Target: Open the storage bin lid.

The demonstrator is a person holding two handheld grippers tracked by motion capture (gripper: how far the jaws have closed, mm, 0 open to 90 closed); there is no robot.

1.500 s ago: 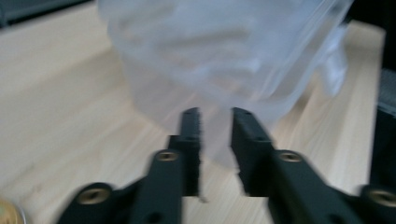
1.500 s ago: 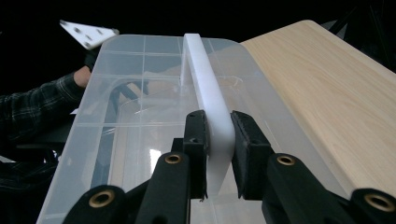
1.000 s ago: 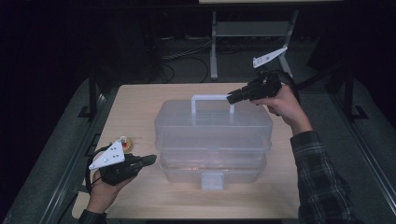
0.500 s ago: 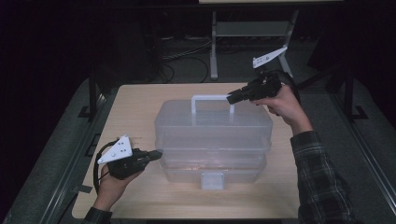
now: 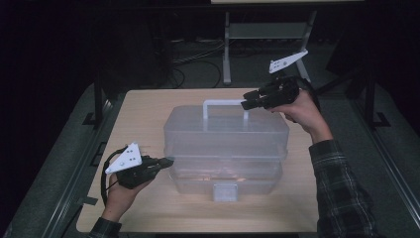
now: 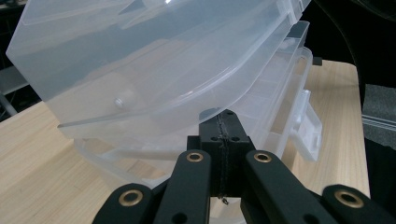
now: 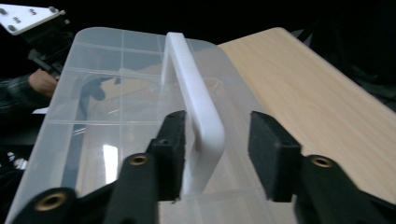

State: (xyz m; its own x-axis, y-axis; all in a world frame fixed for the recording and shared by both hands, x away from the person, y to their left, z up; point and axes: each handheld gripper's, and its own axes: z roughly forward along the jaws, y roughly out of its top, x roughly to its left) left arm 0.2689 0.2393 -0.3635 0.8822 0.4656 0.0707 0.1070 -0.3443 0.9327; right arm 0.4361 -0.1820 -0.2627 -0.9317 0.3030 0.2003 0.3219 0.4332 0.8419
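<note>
A clear plastic toolbox [image 5: 225,141] with a white handle [image 5: 224,104] stands in the middle of the wooden table [image 5: 148,106]. My left gripper [image 5: 166,161] is low at the box's left side, its jaws pressed together. In the left gripper view its tips [image 6: 219,126] sit just under the overhanging lid edge [image 6: 154,107], touching or nearly touching the box wall. My right gripper [image 5: 246,104] hovers over the lid at the handle's right end. Its jaws are open and straddle the white handle [image 7: 196,107], with its tips [image 7: 217,154] apart from it on both sides.
A white latch [image 5: 225,191] hangs on the box's front face, also seen as the latch [image 6: 308,121] in the left gripper view. Bare tabletop [image 5: 302,198] lies right of the box. Dark stands and cables [image 5: 198,59] sit beyond the far edge.
My left gripper has moved right and slightly forward, from open table up to the box's left side. The right gripper has stayed at the handle.
</note>
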